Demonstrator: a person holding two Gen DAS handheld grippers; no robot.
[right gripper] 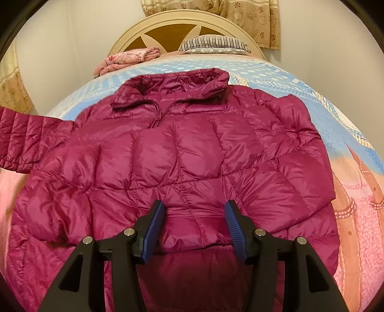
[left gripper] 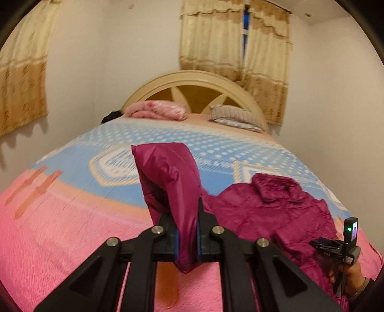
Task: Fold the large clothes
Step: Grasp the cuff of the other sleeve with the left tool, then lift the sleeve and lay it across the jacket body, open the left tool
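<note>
A: What do we have on the bed (right gripper: 355, 216)?
B: Our magenta puffer jacket (right gripper: 182, 148), spread collar toward the headboard (right gripper: 182, 21).
A: And our grippers?
B: Our left gripper (left gripper: 187, 230) is clamped on the jacket's sleeve (left gripper: 168, 182), lifted off the bed. Our right gripper (right gripper: 194, 216) hangs over the hem, jaws apart, fabric between them, not pinched.

- One magenta puffer jacket (right gripper: 182, 153) on one bed (left gripper: 72, 216).
- Two grippers: left gripper (left gripper: 187, 230), right gripper (right gripper: 194, 228).
- One striped pillow (right gripper: 216, 44), one folded pink blanket (right gripper: 127, 60).
- One headboard (right gripper: 172, 26).
- Two curtains (left gripper: 235, 38).
</note>
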